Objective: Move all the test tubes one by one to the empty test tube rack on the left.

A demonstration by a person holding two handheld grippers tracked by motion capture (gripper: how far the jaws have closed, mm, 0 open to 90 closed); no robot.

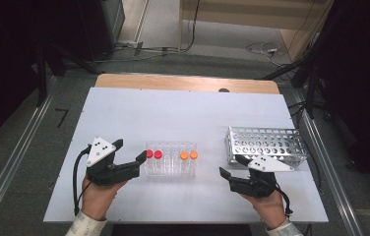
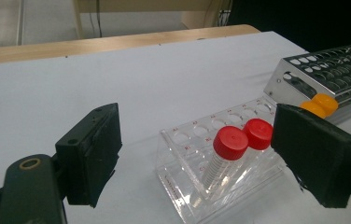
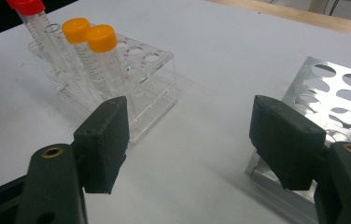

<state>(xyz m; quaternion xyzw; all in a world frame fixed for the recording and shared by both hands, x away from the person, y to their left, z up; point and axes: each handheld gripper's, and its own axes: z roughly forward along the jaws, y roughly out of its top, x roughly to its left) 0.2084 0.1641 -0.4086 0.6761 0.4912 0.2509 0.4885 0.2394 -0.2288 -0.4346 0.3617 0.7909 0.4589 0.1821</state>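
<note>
The left tongs (image 1: 130, 150) stand wide with nothing between them, aimed at the near end of a clear plastic rack (image 1: 170, 166) that sits just ahead of their tips. That wide spread looks chosen so a capped tube can pass between the pads. Closest to these tongs are two red-capped tubes (image 2: 230, 143), standing upright in neighbouring holes at the rack's end; in the left gripper view they lie between the two pads but farther off, untouched. Two orange-capped tubes (image 1: 189, 155) stand at the rack's far end, nearer the right tongs (image 1: 232, 167). Those are also wide and empty, hovering low over the white bench (image 1: 173, 113), between the clear rack and a metal rack (image 1: 266, 143) just beside them. The metal rack's many holes are all empty, so it probably waits to receive the tubes.
</note>
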